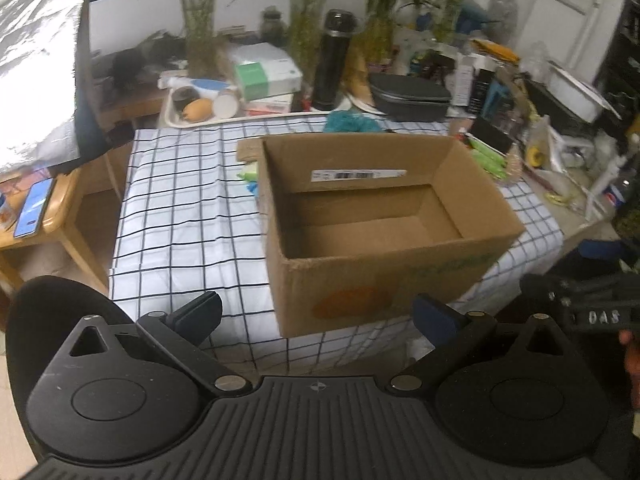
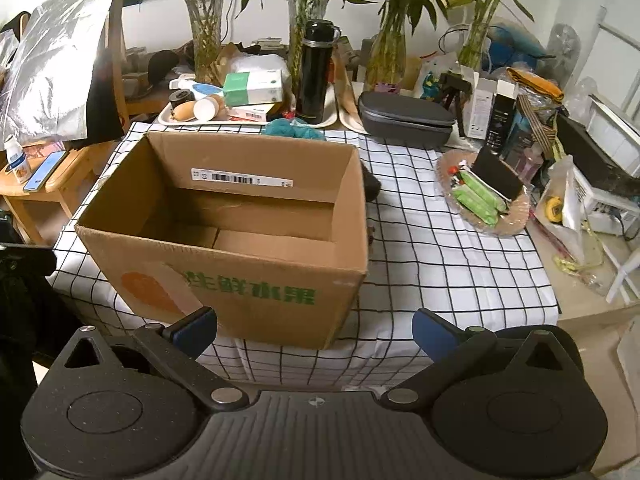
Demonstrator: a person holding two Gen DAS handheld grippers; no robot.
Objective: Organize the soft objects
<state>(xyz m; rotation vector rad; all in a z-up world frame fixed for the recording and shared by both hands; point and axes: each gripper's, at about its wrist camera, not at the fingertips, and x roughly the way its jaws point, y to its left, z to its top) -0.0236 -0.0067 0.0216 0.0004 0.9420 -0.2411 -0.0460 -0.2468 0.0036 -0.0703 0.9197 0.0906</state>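
Observation:
An open brown cardboard box point(image 1: 384, 248) point(image 2: 240, 280) stands on the checked tablecloth, and its inside looks bare. Behind it lies a teal fluffy thing point(image 1: 350, 122) point(image 2: 294, 128). A pale green soft item point(image 1: 249, 172) peeks out at the box's left side in the left wrist view. A dark furry thing point(image 2: 372, 186) shows at the box's right side in the right wrist view. My left gripper point(image 1: 318, 316) is open in front of the box, with nothing between its fingers. My right gripper point(image 2: 316, 326) is open too, before the box's printed front.
The table's back holds glass vases with bamboo point(image 2: 208, 40), a black flask point(image 2: 316, 76), a grey case point(image 2: 404, 120) and a tray of clutter point(image 2: 200, 114). A glass dish with green packets point(image 2: 480, 196) sits right. A wooden side table with a phone point(image 1: 34, 208) stands left.

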